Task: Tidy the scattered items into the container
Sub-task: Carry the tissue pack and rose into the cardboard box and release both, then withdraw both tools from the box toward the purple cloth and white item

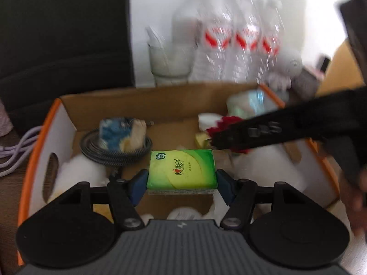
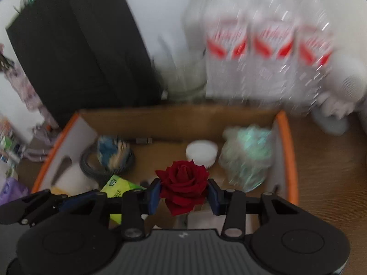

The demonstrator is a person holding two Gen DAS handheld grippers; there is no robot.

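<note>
The left tool (image 1: 182, 180) clamps a green tissue pack (image 1: 182, 169), the right tool (image 2: 183, 194) a red rose (image 2: 183, 183) (both above the cardboard box (image 2: 174, 119)); beyond stand water bottles (image 2: 268, 57).

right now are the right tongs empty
No, the right tongs are closed on a dark red rose, its bloom pinched between the two blue pads above the cardboard box.
</note>
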